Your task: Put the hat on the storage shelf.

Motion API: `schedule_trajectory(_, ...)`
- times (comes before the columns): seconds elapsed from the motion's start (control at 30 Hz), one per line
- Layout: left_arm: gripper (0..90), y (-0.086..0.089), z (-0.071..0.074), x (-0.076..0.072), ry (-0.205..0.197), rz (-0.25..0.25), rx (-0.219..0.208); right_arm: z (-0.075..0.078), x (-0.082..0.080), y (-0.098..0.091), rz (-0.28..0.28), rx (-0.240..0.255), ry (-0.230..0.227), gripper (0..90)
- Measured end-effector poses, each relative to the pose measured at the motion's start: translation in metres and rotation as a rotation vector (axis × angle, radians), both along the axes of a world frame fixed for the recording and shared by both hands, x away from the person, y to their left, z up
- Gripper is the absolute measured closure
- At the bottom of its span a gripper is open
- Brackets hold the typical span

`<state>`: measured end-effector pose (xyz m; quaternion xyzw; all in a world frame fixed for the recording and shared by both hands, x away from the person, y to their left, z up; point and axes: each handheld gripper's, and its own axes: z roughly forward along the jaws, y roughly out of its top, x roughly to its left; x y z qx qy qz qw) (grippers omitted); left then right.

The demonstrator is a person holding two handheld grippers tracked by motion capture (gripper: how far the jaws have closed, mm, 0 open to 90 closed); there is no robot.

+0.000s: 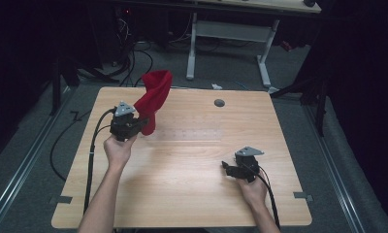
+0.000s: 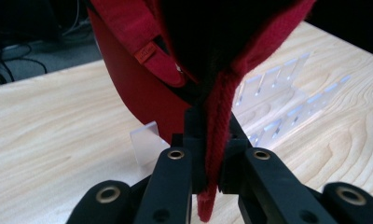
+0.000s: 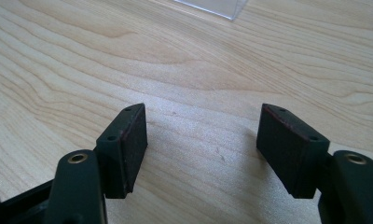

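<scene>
Looking down from the high view, the left tool (image 1: 142, 122) is pinching the lower edge of a red cap (image 1: 154, 94) and lifting it above the far-left part of the wooden surface (image 1: 192, 194); the cap is standing tall and folded, rising away from the person. The left hand (image 1: 118, 148) is gripping the tool from below, its black cable trailing off the left edge. The right tool (image 1: 226, 166) is sitting low near the right side, held by the right hand (image 1: 252, 187), well apart from the cap. A small grey disc (image 1: 219, 102) is lying near the far edge.

Riding along the left gripper view, the jaws are pressing together on a thick red seam of the cap (image 2: 222, 56) — the fabric is hanging down between them and poking out below. A clear plastic rack (image 2: 278, 93) is lying on the surface just behind the cap.

Turning to the right gripper view, the right tool (image 3: 201, 144) is standing spread wide, holding nothing — bare wood grain is showing between its pads (image 3: 131, 140). A corner of clear plastic (image 3: 212, 7) is peeking in at the top.
</scene>
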<state>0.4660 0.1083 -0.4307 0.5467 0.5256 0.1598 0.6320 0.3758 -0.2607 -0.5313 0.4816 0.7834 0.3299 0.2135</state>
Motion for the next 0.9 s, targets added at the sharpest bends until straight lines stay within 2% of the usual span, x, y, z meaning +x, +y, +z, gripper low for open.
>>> schedule_trajectory(0.1,84.6,0.001,-0.002,0.000,0.006,0.009,-0.016,0.000,0.000,0.000,0.000,0.000,0.000,33.8)
schedule_trajectory(0.23,84.5,0.001,-0.010,0.000,0.033,0.015,-0.006,0.000,0.000,0.000,0.000,0.001,0.001,33.8)
schedule_trajectory(0.4,84.4,0.003,-0.015,-0.002,0.048,0.018,-0.024,0.000,0.000,0.000,0.000,0.001,0.001,33.7)
schedule_trajectory(0.63,83.4,0.007,-0.022,-0.008,0.068,0.021,-0.022,0.000,0.000,0.000,0.000,0.000,0.000,33.7)
schedule_trajectory(0.9,78.4,0.010,-0.029,-0.014,0.087,0.021,-0.028,0.000,0.000,0.000,0.001,0.000,0.000,33.6)
